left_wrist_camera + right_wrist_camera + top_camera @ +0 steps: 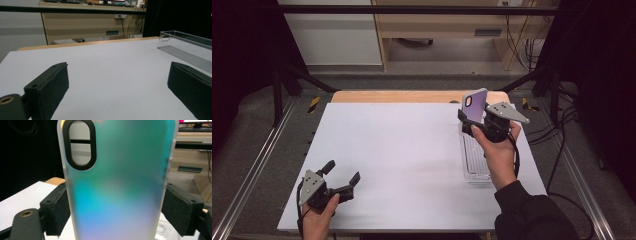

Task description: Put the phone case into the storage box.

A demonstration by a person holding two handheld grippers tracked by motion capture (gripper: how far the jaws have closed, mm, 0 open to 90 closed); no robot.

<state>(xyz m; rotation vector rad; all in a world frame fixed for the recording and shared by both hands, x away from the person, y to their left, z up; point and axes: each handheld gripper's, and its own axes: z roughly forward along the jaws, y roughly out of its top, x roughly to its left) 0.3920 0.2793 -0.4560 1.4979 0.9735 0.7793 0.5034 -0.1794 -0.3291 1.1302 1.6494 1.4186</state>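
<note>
On the white table, a clear tray lies empty.

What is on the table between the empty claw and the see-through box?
Nothing: in the high view, only bare white table lies between the left gripper and the clear tray.

The phone case looks like frosted matt plastic with an iridescent teal-to-violet sheen. The tray is clear glossy plastic. The table is matt white, its twelve-o'clock edge wood.
</note>
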